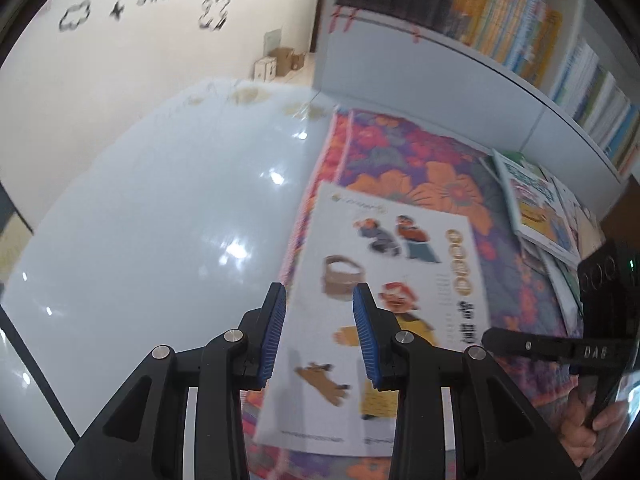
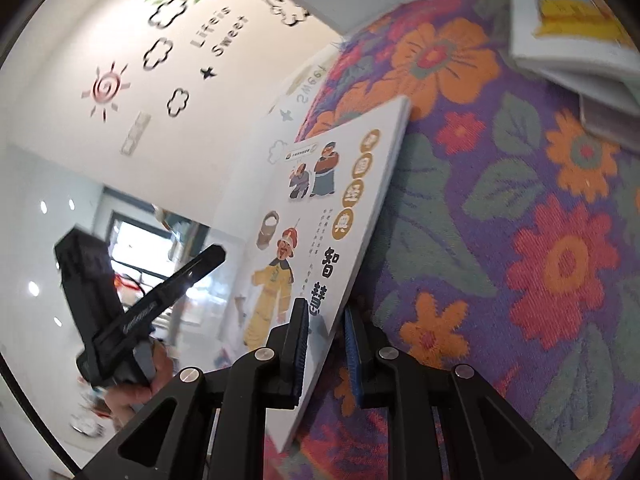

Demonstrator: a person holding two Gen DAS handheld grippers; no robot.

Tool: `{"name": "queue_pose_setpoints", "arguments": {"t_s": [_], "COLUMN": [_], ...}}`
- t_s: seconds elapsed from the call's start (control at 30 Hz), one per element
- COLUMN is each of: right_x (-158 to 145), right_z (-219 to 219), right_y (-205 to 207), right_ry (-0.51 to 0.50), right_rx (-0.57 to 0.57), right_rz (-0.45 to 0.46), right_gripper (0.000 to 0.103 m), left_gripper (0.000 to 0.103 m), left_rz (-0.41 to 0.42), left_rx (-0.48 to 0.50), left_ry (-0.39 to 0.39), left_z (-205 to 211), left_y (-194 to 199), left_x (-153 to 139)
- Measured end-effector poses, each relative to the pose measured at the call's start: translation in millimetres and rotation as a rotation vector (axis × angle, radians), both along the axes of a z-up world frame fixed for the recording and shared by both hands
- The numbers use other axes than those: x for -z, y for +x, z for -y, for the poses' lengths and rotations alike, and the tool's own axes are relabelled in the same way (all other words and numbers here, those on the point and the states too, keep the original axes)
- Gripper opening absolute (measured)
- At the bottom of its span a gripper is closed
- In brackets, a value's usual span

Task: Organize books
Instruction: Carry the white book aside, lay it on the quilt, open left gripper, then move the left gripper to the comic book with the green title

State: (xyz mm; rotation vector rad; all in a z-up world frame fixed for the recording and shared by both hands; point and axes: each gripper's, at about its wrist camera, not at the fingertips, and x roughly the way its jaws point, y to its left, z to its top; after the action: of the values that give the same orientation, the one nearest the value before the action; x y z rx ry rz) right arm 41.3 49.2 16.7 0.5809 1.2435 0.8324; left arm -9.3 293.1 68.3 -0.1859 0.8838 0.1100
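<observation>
1. Here we see the largest thing first: one floral cloth (image 2: 500, 208), purple with orange and red flowers, spread over a glossy white table (image 1: 160, 208).
2. Behind it we count one white bookshelf (image 1: 440, 80), its row of upright spines too blurred for us to count.
3. On the cloth's far side lies one loose stack of books (image 1: 536, 204); we make out at least three, no surer than that.
4. We find the white picture book (image 2: 320, 216) at the cloth's left edge, its long axis running away from the right wrist camera, title end farthest. It is tilted, the spine side raised off the cloth and the cover facing left.
5. Our right gripper (image 2: 326, 344) is clamped on that book's near corner, one pad on the cover and one underneath.
6. Our left gripper (image 1: 320, 336) hangs above the same book with its fingers apart and nothing between them; the cover shows through the gap.
7. Each camera catches the other gripper at its edge, a hand (image 1: 592, 428) wrapped round the handle.
</observation>
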Motion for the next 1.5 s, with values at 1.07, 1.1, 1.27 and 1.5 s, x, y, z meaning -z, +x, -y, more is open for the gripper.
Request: {"name": "queue_pose_setpoints", "arguments": {"t_s": [1.07,1.1,1.27,1.5], "right_x": [-36.5,-35.2,-33.4,-37.4], "right_z": [242.4,240.5,238.7,232.3], "right_y": [49.7,51.7,61.6,47.5], "right_ry": [-0.117,-0.103,-0.079,-0.095], "right_rx": [0.326,0.326,0.336,0.349], "right_rz": [0.019,0.024,0.006,0.046], "right_gripper": [0.046,0.044,0.043,0.014], "left_gripper": [0.043,0.043,0.043,0.044], "left_rz": [-0.105,-0.104,-0.097,-0.098], "left_rx": [0.153,0.161,0.212,0.274], "left_ry": [-0.136,-0.139,-0.144,-0.086], "left_z": [190.6,190.6,201.4,222.7], "left_y": [153.0,153.3,154.8,154.7], "left_x": [37.0,37.2,37.1,32.8]}}
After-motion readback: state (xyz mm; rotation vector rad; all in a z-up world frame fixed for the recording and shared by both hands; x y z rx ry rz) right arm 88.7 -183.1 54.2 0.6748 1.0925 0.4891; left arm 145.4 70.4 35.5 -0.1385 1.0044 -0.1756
